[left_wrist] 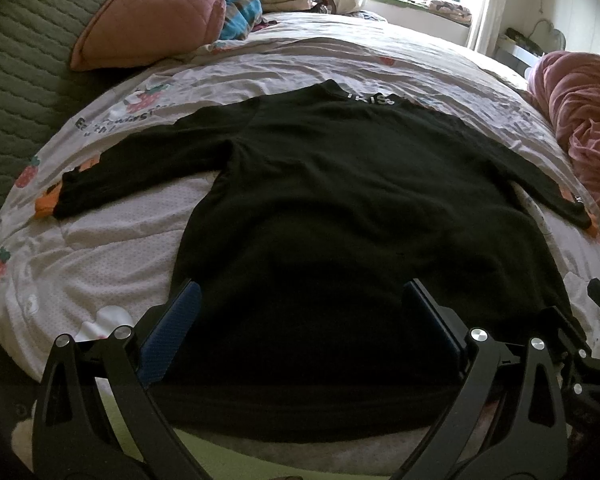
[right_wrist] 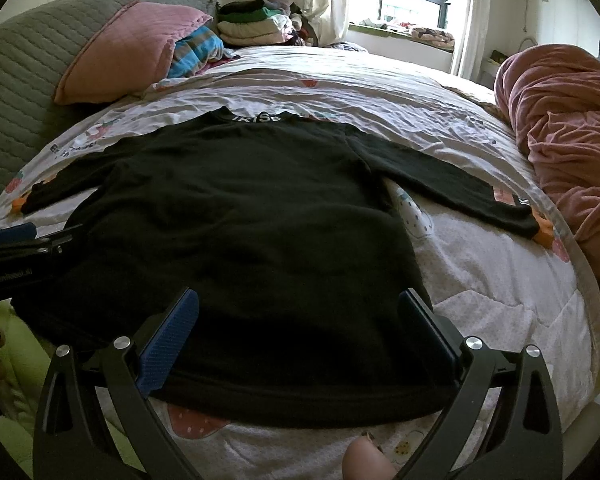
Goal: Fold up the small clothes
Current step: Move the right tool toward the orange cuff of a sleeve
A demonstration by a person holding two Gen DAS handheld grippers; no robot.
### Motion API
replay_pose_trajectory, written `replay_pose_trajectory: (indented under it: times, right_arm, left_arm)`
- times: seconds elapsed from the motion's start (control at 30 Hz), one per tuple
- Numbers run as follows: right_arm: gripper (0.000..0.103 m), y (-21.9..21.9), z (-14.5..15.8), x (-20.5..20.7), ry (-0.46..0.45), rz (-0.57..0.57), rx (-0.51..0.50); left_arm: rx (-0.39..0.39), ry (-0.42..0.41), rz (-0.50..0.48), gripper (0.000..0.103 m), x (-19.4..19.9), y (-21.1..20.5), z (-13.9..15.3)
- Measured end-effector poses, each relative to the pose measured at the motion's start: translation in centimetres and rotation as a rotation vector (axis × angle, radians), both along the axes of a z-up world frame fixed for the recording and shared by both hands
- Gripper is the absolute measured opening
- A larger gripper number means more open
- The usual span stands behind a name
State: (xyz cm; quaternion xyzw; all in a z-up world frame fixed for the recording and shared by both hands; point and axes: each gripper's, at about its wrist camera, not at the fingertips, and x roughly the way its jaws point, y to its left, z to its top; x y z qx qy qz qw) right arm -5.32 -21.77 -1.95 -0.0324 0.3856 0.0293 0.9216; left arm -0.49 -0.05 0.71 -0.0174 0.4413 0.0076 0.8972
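collar lettering point(right_wrist: 260, 118) too blurred to read

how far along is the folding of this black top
Done: the black top lies spread flat on the bedspread, both sleeves out. In hand: the left gripper and right gripper are open near its hem, gripping nothing. Left: every fold, sleeves and body.

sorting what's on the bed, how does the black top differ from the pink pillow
The black top lies spread flat on the strawberry quilt, sleeves out to both sides; the pink pillow is propped tilted against the grey-green headboard. The top is thin and plain with white lettering at the collar; the pillow is plump and quilted. The top sits near both open grippers; the pillow lies at the far end. Both are soft textiles.
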Motion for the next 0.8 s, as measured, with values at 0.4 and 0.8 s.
replay_pose_trajectory:
  times: [0.4,0.8]
  right_arm:
    - [0.099,-0.1,0.0,1.0,0.003,0.011,0.012]
    - [0.099,-0.3,1.2,4.8,-0.031,-0.010,0.054]
  left_arm:
    - [-0.001,0.005,0.005,0.094,0.4,0.0,-0.1]
    - [0.002,0.006,0.015,0.094,4.5,-0.4,0.9]
